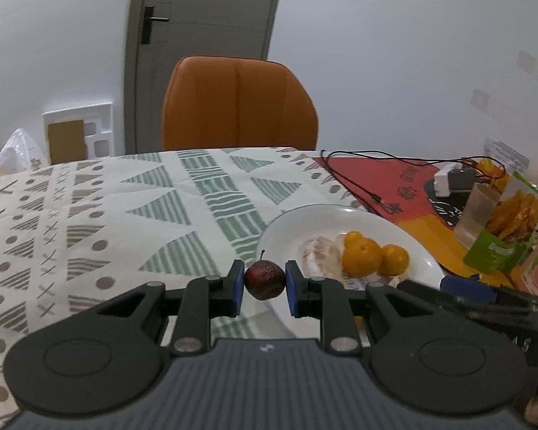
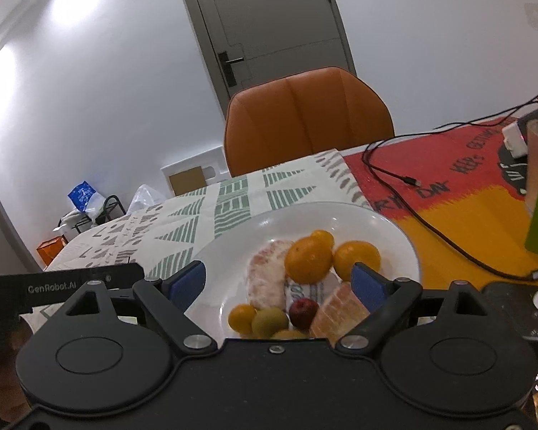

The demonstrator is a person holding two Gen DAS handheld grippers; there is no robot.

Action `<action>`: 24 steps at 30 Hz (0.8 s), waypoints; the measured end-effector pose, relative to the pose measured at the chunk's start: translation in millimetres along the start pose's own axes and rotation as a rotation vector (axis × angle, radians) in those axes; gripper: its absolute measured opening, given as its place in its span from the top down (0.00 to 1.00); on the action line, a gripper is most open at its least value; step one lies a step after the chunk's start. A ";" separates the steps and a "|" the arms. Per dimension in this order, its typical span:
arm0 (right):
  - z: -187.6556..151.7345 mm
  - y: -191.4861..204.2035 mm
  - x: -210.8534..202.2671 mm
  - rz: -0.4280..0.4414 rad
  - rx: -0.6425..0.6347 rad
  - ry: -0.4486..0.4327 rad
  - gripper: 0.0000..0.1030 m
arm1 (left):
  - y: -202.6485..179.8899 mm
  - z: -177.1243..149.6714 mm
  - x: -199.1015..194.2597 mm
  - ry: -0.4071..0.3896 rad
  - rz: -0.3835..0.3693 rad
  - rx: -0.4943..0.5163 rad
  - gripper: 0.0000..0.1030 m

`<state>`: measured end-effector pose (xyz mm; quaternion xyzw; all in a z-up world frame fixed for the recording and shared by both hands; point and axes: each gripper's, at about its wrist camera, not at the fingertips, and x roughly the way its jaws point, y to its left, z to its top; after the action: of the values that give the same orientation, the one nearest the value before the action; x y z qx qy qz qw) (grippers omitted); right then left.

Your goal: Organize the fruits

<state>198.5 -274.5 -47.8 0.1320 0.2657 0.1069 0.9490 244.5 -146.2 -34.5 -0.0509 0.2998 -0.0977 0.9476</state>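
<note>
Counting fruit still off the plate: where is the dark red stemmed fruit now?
In the left wrist view, the dark red fruit is clamped in the left claw, at the near-left rim of the white plate.

A dark red, speckled plum (image 1: 264, 280) was seen at the lower centre of the left wrist view, flanked by blue pads (image 1: 238, 288). A white plate (image 2: 394, 236) was filled with orange mandarins (image 2: 308, 259) and pale pink pomelo segments (image 2: 267, 279) (one green fruit (image 2: 270, 320) was noted too). The tablecloth (image 1: 125, 215) was patterned in green striped triangles, with grey dots and crosses, on cream. An orange chair (image 1: 238, 104) was framed by white walls.
</note>
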 end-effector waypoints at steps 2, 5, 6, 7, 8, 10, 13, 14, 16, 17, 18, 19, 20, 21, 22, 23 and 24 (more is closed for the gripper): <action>-2.8 -2.2 -3.4 -0.003 0.007 0.000 0.14 | -4.1 2.0 1.4 -0.003 -0.009 0.007 0.78; -6.9 -7.1 -8.1 -0.008 0.022 0.001 0.14 | -8.3 3.5 1.9 -0.003 -0.025 0.008 0.78; -8.1 -8.1 -9.7 -0.011 0.027 0.002 0.14 | -9.0 3.6 0.9 -0.010 -0.031 0.011 0.77; -9.3 -9.3 -11.2 -0.014 0.031 0.002 0.14 | -9.7 3.8 -0.4 -0.013 -0.033 0.015 0.74; -10.3 -10.4 -12.6 -0.016 0.035 0.001 0.14 | -9.6 4.1 -1.2 -0.014 -0.030 0.018 0.74; -12.0 -11.3 -14.7 -0.017 0.042 0.002 0.14 | -7.1 3.8 -1.9 -0.005 -0.014 0.016 0.74; -14.3 -11.2 -15.5 -0.014 0.045 0.002 0.14 | -0.3 1.0 -3.7 0.011 0.004 0.000 0.68; -15.1 -11.4 -15.4 -0.014 0.047 0.003 0.14 | 1.1 0.2 -4.4 0.015 0.011 -0.001 0.66; -16.8 -11.6 -14.4 -0.011 0.055 0.007 0.14 | 3.5 -3.1 -6.1 0.020 0.033 0.001 0.55; -17.8 -11.5 -14.1 -0.007 0.058 0.007 0.14 | 4.4 -4.3 -7.3 0.022 0.044 0.005 0.52; -19.0 -11.3 -14.7 -0.004 0.059 0.005 0.14 | 5.6 -5.4 -9.3 0.020 0.052 0.007 0.46; -20.0 -10.3 -14.8 -0.001 0.058 0.005 0.14 | 6.9 -6.0 -11.4 0.017 0.059 0.005 0.41; -20.8 -9.3 -15.0 -0.001 0.058 0.005 0.14 | 8.3 -6.8 -13.7 0.014 0.064 0.002 0.39; -21.3 -8.5 -15.5 -0.001 0.059 0.005 0.14 | 9.8 -7.5 -16.1 0.012 0.070 0.000 0.33; -21.7 -7.7 -16.0 0.000 0.061 0.005 0.13 | 11.0 -8.1 -18.3 0.010 0.077 -0.002 0.28; -22.2 -6.7 -17.0 0.002 0.064 0.005 0.13 | 12.7 -9.0 -21.1 0.006 0.086 -0.003 0.27; -22.6 -5.5 -18.0 0.003 0.065 0.004 0.13 | 14.1 -9.9 -23.7 0.002 0.091 -0.004 0.24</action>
<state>172.2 -280.2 -59.6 0.1629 0.2708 0.0997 0.9435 222.0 -127.8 -31.5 -0.0391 0.3030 -0.0539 0.9507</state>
